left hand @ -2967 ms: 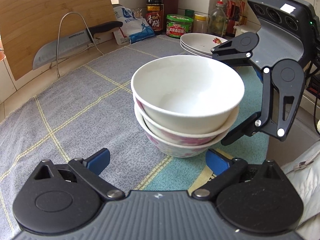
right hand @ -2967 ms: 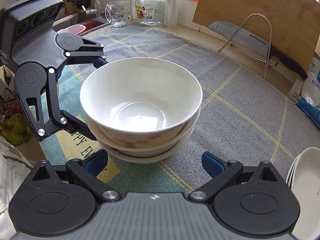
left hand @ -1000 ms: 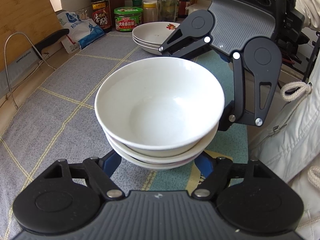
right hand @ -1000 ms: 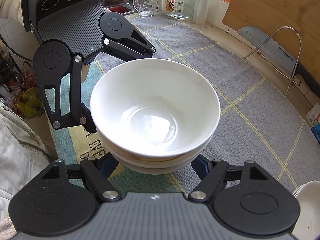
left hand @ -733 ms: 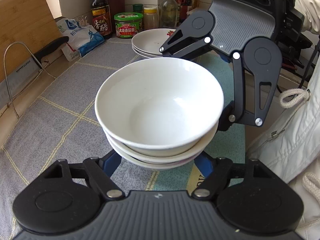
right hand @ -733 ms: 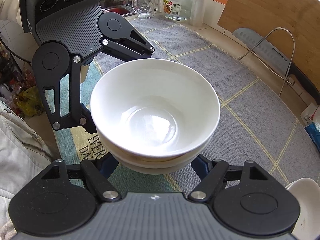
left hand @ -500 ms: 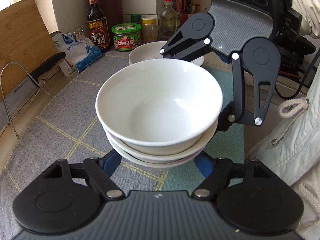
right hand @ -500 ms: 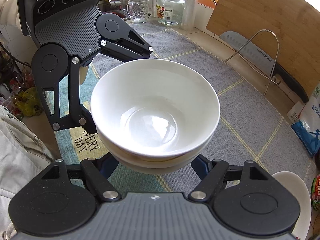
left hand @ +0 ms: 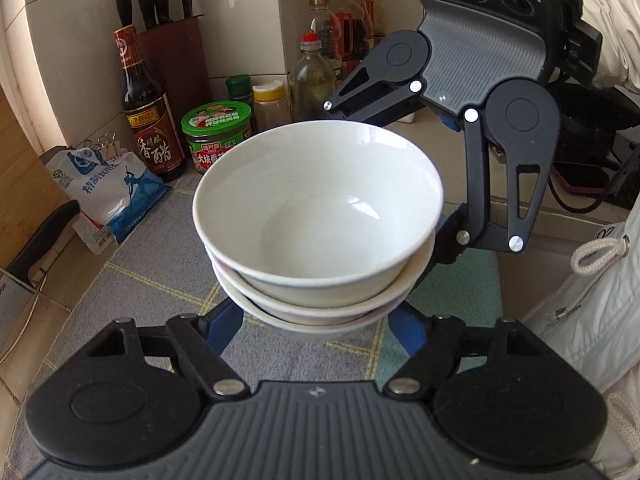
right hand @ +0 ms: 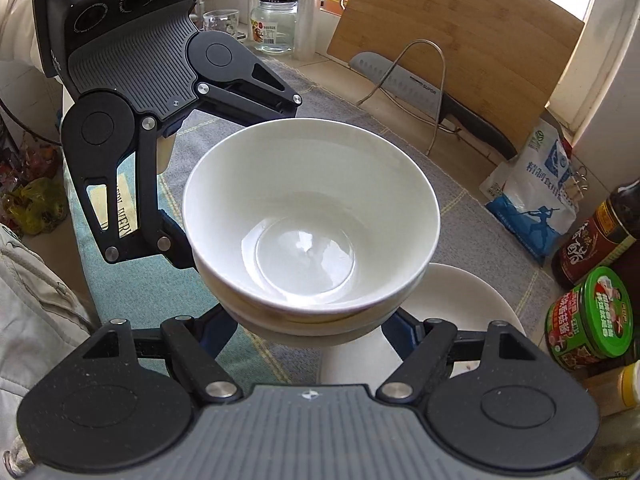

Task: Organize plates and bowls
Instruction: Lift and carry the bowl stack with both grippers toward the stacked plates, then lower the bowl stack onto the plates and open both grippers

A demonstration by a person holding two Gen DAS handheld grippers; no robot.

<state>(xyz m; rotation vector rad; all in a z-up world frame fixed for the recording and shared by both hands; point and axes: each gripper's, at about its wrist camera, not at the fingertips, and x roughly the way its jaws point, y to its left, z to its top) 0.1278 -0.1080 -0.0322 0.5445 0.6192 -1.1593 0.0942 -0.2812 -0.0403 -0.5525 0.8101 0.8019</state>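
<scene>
Evidently to steady their shared weight, the left claw [left hand: 316, 326] and right claw [right hand: 310, 330] clamp opposite sides of the nested stack of white ceramic bowls [right hand: 310, 220], held airborne just above the white round plates [right hand: 460, 304].

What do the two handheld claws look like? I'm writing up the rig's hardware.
The left claw and the right claw match: black linkage arms with silver pivot pins, round black hubs, blue finger pads, and a ribbed grey body topped by three round recesses. A green light glows on the right one. The person's sleeves are off-white, with a drawstring cord.
</scene>
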